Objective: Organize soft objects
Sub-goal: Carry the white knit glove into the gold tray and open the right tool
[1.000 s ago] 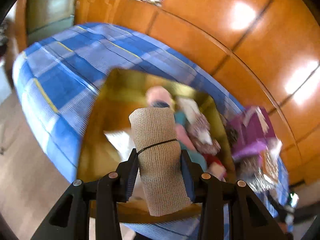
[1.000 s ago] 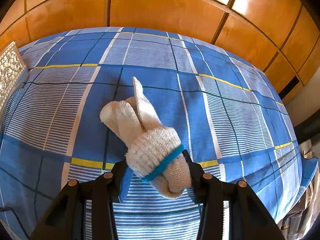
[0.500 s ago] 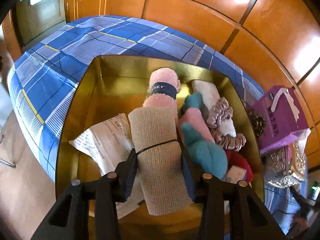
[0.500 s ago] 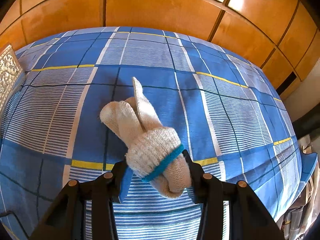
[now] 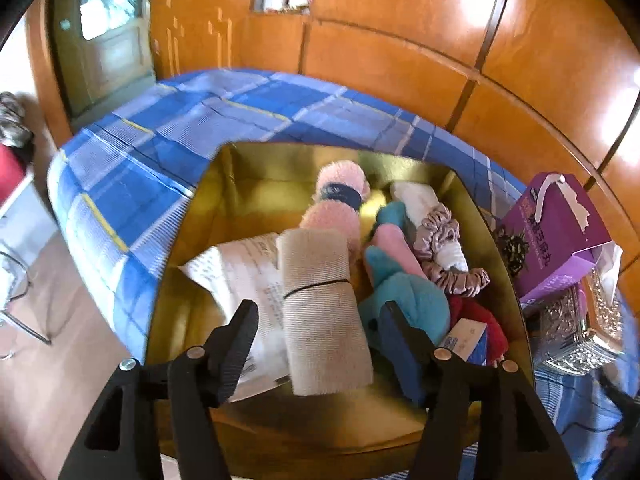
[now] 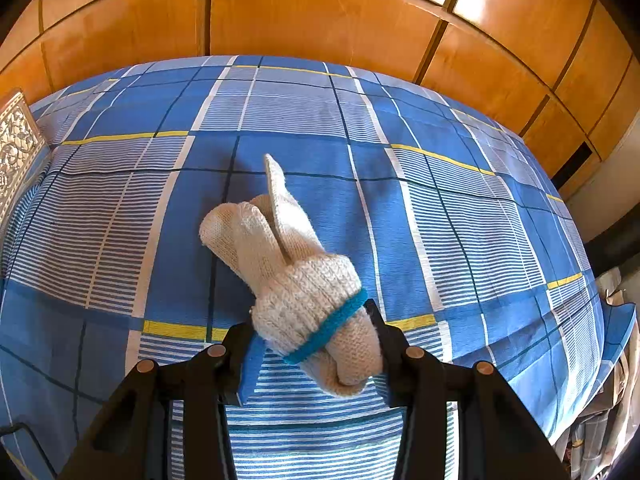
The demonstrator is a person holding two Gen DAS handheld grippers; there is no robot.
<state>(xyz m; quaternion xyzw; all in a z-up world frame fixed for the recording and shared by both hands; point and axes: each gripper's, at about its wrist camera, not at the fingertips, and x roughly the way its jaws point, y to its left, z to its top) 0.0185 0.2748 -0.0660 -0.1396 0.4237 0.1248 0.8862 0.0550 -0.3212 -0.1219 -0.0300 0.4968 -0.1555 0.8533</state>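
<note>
Orange wood panels back the blue plaid bed [image 6: 400,208]. Your left hand-held gripper [image 5: 316,330] stands spread open, the banded beige gauze roll [image 5: 324,312] lying loose in the gold box [image 5: 192,320]. Your right hand-held gripper [image 6: 312,348] clamps the cream knitted glove bundle [image 6: 296,280], likely bound there too.

Home bedroom, bed under a blue plaid sheet [image 6: 400,200] with yellow stripes, glossy orange wooden wardrobe panels [image 6: 320,20] behind, glazed wooden door [image 5: 108,36] in the corner, gold box [image 5: 224,200] of soft items on the bed
</note>
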